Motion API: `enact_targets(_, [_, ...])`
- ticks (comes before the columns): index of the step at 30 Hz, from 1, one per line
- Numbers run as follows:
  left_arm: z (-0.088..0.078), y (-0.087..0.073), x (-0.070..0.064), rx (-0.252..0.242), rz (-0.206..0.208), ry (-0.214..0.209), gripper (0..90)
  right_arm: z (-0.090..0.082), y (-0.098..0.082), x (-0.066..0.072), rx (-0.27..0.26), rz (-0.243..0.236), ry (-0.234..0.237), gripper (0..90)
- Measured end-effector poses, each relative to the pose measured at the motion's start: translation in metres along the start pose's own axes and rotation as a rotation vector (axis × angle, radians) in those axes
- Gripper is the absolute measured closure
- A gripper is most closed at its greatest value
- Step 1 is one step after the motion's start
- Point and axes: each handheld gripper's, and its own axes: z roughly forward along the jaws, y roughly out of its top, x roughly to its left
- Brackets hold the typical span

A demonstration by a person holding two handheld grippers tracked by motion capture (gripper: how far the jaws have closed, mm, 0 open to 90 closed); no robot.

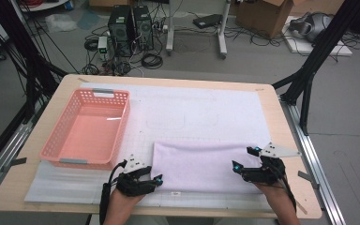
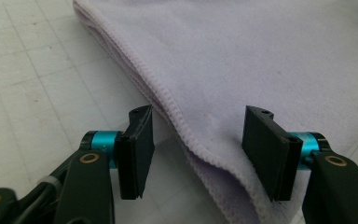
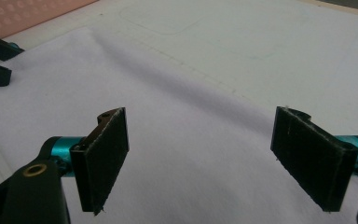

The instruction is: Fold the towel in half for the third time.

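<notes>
two hand-held two-jaw grippers work at the near edge of the table. left gripper [image 1: 155, 179]: jaws partly open, straddling the near left corner of a folded pale lilac fleece towel [image 1: 201, 166]; the stitched hem lies between the black pads [image 2: 137, 151], which do not yet press it, so nothing is held. right gripper [image 1: 246, 159]: jaws wide open, empty, hovering over the towel's right end. the towel lies flat along the near middle of a white gridded foam mat [image 1: 192, 112], well apart from the salmon-pink perforated plastic basket [image 1: 65, 152] at the far left. the step in hand looks like pinching both ends for a further fold or a lift. to do it well, the left pads should close on every stacked layer at the hem, not the top ply alone; the right gripper should drop to the matching corner before either rises. the fleece is soft, matte and limp, its edge ribbed with overlock stitching; how many layers are stacked is hard to count. the basket is rigid, rectangular, lattice-walled, on a pale wooden tabletop [image 1: 281, 117].
</notes>
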Motion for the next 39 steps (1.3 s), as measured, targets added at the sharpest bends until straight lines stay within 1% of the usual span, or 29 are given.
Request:
enact_targets(2, [-0.001,-0.001,-0.002,0.003,0.006,0.004,46.8,0.007,0.006,0.004,0.003,-0.004,0.014,18.3])
enact_targets(3, [-0.001,-0.001,-0.003,0.008,0.016,0.004,47.7,0.011,0.009,0.005,0.002,-0.012,0.023,18.3])
enact_targets(7, [-0.002,-0.003,-0.006,0.01,0.035,0.004,55.3,0.03,0.024,0.014,0.022,-0.034,0.056,19.1])
enact_targets(8, [-0.002,-0.003,-0.006,0.013,0.041,-0.002,57.4,0.035,0.028,0.015,0.024,-0.042,0.068,19.3])
enact_targets(10, [-0.002,-0.003,-0.006,0.012,0.045,-0.01,63.0,0.046,0.036,0.02,0.035,-0.043,0.09,20.4])
enact_targets(12, [-0.002,-0.004,-0.006,0.007,0.036,-0.023,67.9,0.059,0.044,0.023,0.044,-0.06,0.107,22.0])
enact_targets(13, [-0.002,-0.005,-0.007,0.006,0.036,-0.027,70.6,0.067,0.049,0.026,0.051,-0.06,0.121,23.0])
enact_targets(15, [-0.002,-0.005,-0.008,0.004,0.034,-0.034,75.2,0.077,0.057,0.029,0.069,-0.072,0.132,24.0])
enact_targets(20, [-0.002,-0.007,-0.006,-0.007,0.001,-0.043,77.6,0.109,0.079,0.042,0.114,-0.1,0.181,29.6])
enact_targets(21, [-0.002,-0.008,-0.006,-0.012,-0.006,-0.043,77.7,0.114,0.081,0.044,0.119,-0.111,0.186,30.1])
enact_targets(24, [-0.002,-0.008,-0.006,-0.016,-0.017,-0.045,78.0,0.132,0.09,0.052,0.16,-0.134,0.204,32.1])
enact_targets(26, [-0.002,-0.009,-0.005,-0.018,-0.028,-0.048,78.0,0.143,0.095,0.057,0.176,-0.15,0.219,33.2])
enact_targets(27, [-0.002,-0.009,-0.005,-0.017,-0.032,-0.05,77.9,0.147,0.097,0.058,0.182,-0.148,0.223,33.5])
enact_targets(28, [-0.002,-0.009,-0.005,-0.018,-0.036,-0.054,77.9,0.153,0.099,0.061,0.19,-0.158,0.228,33.9])
enact_targets(29, [-0.002,-0.009,-0.004,-0.018,-0.037,-0.056,77.9,0.158,0.1,0.063,0.2,-0.154,0.238,34.5])
enact_targets(30, [-0.002,-0.009,-0.004,-0.019,-0.044,-0.06,77.9,0.163,0.101,0.064,0.207,-0.162,0.243,34.6])
enact_targets(32, [-0.002,-0.009,-0.003,-0.017,-0.049,-0.065,77.9,0.172,0.102,0.068,0.235,-0.168,0.248,36.2])
enact_targets(34, [-0.002,-0.009,-0.002,-0.014,-0.055,-0.07,77.9,0.181,0.102,0.071,0.256,-0.18,0.258,37.8])
enact_targets(39, [-0.002,-0.008,-0.001,-0.01,-0.064,-0.075,78.0,0.199,0.101,0.077,0.318,-0.188,0.275,42.9])
